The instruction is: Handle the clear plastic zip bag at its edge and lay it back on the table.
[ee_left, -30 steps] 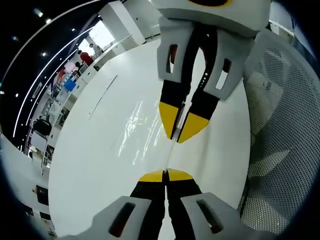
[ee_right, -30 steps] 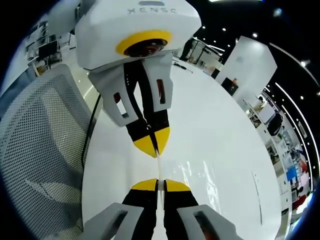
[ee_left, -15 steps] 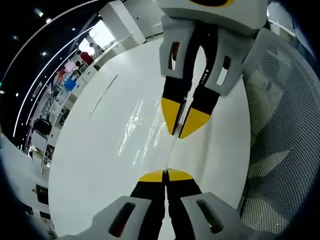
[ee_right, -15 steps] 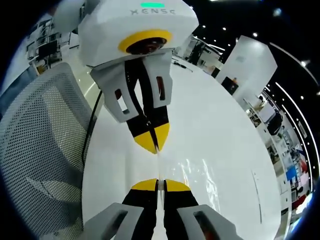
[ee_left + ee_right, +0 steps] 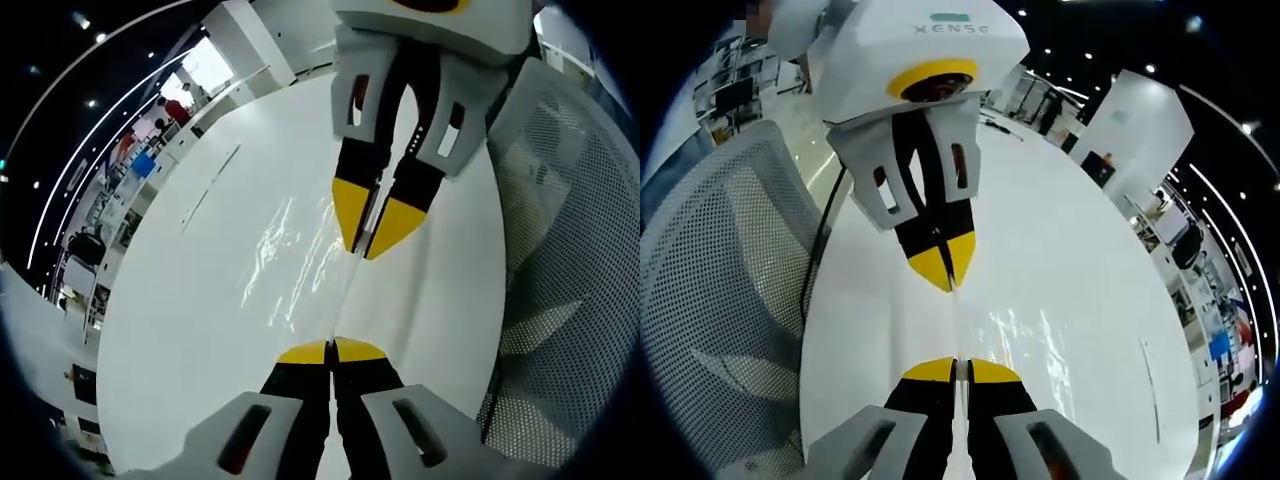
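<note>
One clear, glossy zip bag (image 5: 300, 255) stretched taut.

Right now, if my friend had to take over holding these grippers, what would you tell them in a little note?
Left gripper: shut on the edge of the clear zip bag.
Right gripper: shut on the same edge, further along, facing the left one.
The bag's edge runs in a thin line between the two grippers, and the rest of the bag spreads over the white table; whether it touches the table I cannot tell.
A mesh chair stands beside the table.
Done: the bag is gripped at its edge by both grippers.
Left: lower it flat onto the table, then open both grippers.
</note>
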Action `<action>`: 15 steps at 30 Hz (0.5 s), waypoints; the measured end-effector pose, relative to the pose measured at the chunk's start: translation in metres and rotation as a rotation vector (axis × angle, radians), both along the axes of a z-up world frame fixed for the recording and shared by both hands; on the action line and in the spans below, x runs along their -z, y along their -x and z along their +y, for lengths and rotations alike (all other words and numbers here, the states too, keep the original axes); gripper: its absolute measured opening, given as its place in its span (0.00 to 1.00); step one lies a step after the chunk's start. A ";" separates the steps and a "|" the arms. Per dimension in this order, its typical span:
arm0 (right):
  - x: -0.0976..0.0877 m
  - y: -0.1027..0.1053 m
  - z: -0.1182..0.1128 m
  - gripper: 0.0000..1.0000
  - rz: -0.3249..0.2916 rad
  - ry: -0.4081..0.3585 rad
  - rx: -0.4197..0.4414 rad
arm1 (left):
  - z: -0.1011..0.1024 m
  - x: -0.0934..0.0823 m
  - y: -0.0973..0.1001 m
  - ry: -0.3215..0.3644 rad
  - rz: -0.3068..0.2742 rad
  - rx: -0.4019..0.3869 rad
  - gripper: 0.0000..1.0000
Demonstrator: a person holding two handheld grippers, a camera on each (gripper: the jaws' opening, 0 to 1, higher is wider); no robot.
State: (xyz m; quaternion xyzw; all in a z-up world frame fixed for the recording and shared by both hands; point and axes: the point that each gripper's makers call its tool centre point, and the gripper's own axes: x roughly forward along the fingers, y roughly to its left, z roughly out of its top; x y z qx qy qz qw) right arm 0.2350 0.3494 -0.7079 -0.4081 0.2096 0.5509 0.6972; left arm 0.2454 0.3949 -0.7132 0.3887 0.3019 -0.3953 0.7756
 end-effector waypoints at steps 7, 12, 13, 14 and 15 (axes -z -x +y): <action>0.000 -0.003 -0.004 0.00 -0.001 0.002 0.007 | 0.001 0.001 -0.003 0.001 -0.002 -0.002 0.00; 0.002 -0.005 -0.007 0.00 -0.001 0.007 0.011 | 0.003 0.001 -0.005 0.000 -0.002 -0.008 0.00; 0.002 -0.006 -0.008 0.00 -0.002 0.007 0.011 | 0.003 0.001 -0.005 0.000 -0.002 -0.008 0.00; 0.002 -0.006 -0.009 0.00 -0.001 0.008 0.013 | 0.003 0.001 -0.005 0.000 -0.001 -0.009 0.00; 0.002 -0.006 -0.009 0.00 -0.001 0.008 0.013 | 0.003 0.001 -0.005 0.000 -0.002 -0.009 0.00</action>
